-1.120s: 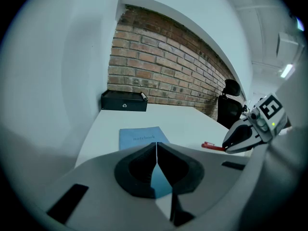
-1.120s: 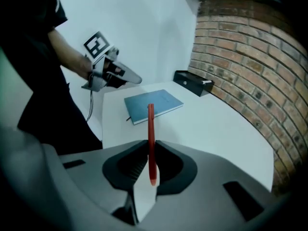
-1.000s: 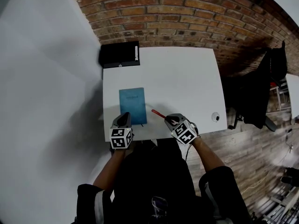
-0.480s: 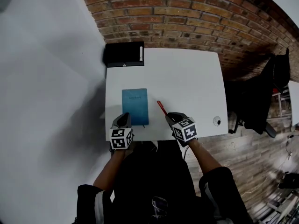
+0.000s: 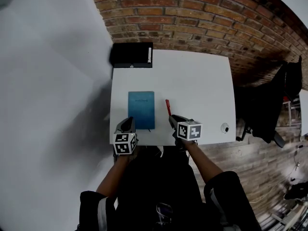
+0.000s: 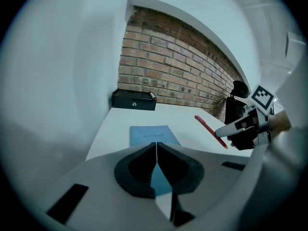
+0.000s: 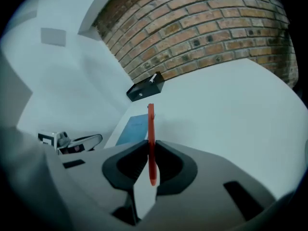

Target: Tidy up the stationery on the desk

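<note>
My right gripper (image 5: 172, 121) is shut on a red pen (image 5: 168, 106) near the white desk's front edge; the pen (image 7: 151, 129) sticks out past the jaws toward the back of the desk. A blue notebook (image 5: 141, 109) lies flat on the desk, left of the pen. My left gripper (image 5: 128, 124) is shut with nothing in it, just in front of the notebook (image 6: 153, 135). A black box (image 5: 132, 55) with a white marker (image 5: 149, 55) on top stands at the desk's back left corner. In the left gripper view the right gripper (image 6: 230, 130) with the pen (image 6: 210, 131) shows at the right.
The white desk (image 5: 192, 81) stands against a brick wall (image 5: 192, 18), with a white wall along its left side. A small round white thing (image 5: 224, 127) sits at the desk's front right corner. A dark chair (image 5: 269, 105) stands on the wooden floor to the right.
My right gripper has rolled and shifted slightly left with the pen, which now points almost straight toward the back of the desk instead of slanting left. The left gripper has stayed put.
</note>
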